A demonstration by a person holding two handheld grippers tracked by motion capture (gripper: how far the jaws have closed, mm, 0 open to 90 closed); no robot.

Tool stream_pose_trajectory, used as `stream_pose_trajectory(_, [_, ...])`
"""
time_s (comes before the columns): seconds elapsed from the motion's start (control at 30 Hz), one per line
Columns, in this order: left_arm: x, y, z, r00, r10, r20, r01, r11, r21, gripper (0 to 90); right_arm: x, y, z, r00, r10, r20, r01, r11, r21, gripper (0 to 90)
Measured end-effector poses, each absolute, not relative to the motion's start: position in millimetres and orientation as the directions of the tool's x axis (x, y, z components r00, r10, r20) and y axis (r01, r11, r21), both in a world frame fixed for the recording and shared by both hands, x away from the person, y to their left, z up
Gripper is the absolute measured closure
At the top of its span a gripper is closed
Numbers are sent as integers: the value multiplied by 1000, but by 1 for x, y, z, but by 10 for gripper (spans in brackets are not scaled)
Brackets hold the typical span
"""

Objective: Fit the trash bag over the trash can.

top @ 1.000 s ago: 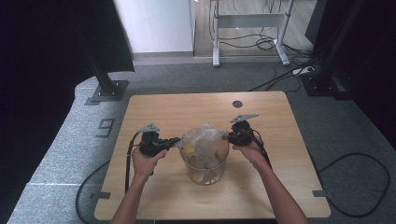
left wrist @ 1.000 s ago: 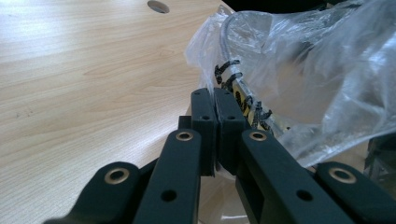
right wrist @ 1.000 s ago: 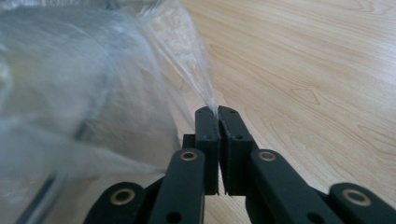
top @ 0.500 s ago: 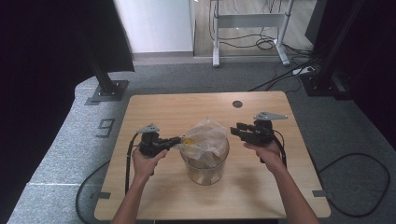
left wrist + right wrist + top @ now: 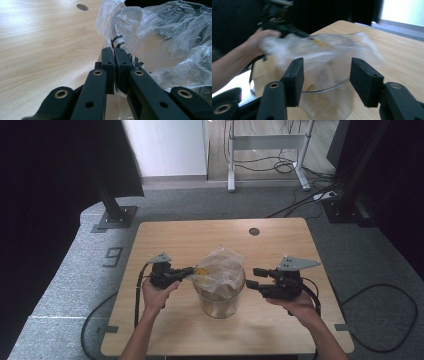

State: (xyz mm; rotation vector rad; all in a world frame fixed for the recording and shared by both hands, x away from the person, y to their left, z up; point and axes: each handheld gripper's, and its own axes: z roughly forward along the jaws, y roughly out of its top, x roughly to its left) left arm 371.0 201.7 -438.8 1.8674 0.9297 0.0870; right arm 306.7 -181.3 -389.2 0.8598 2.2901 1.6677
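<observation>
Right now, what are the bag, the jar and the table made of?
Bag: thin clear plastic film, likely; it crinkles and glints, with black print.
Jar: clear and stiff with a smooth round rim, so glass or hard plastic; can't tell which.
Table: pale wood look, matte, with grain lines; maybe laminate.

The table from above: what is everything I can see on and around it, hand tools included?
Clear glass jar: one, see-through, middle of table.
Crinkled clear plastic bag: one, transparent with a yellow patch, draped in the jar's mouth.
Light wooden table: one, pale wood, round hole near far edge.
Grey carpet floor: marked with a 9.
Black cables: several, on the floor.
Left tongs: black, shut on the bag's edge.
Right tongs: black, just opening, nothing between them, right of the jar.
</observation>
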Motion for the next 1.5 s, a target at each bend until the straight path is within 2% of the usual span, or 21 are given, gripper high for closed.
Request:
stream_pose_trajectory(0.2, [370, 202, -437, 703, 631, -328, 555, -199, 808, 874, 293, -150, -377, -861, 494, 117, 276, 262, 925, 366])
stream_pose_trajectory(0.3, [371, 202, -437, 704, 628, -331, 556, -198, 807, 875, 295, -137, -375, -872, 482, 80, 247, 293, 924, 376])
stream_pose_trajectory(0.37, [371, 202, -437, 706, 627, -331, 556, -201, 806, 875, 296, -131, -376, -875, 480, 54, 231, 318, 920, 416])
stream_pose_trajectory(0.4, [371, 202, -437, 706, 625, -331, 556, -201, 806, 875, 297, -128, -378, -876, 481, 36, 223, 337, 915, 456])
stream_pose_trajectory(0.53, [371, 203, -436, 705, 625, -336, 557, -195, 807, 875, 297, -124, -388, -888, 459, -10, 203, 413, 888, 734])
stream_pose_trajectory(0.63, [370, 204, -437, 706, 623, -338, 559, -196, 806, 874, 292, -127, -397, -897, 443, -1, 201, 409, 890, 866])
stream_pose_trajectory(1.0, [370, 202, -438, 703, 625, -340, 563, -196, 803, 875, 268, -127, -439, -923, 381, 55, 213, 388, 897, 884])
stream_pose_trajectory(1.27, [370, 203, -440, 706, 619, -344, 563, -197, 803, 873, 270, -125, -462, -926, 365, 95, 245, 391, 887, 884])
stream_pose_trajectory(1.5, [369, 205, -442, 707, 616, -348, 565, -196, 802, 870, 264, -111, -470, -942, 332, 54, 206, 439, 875, 884])
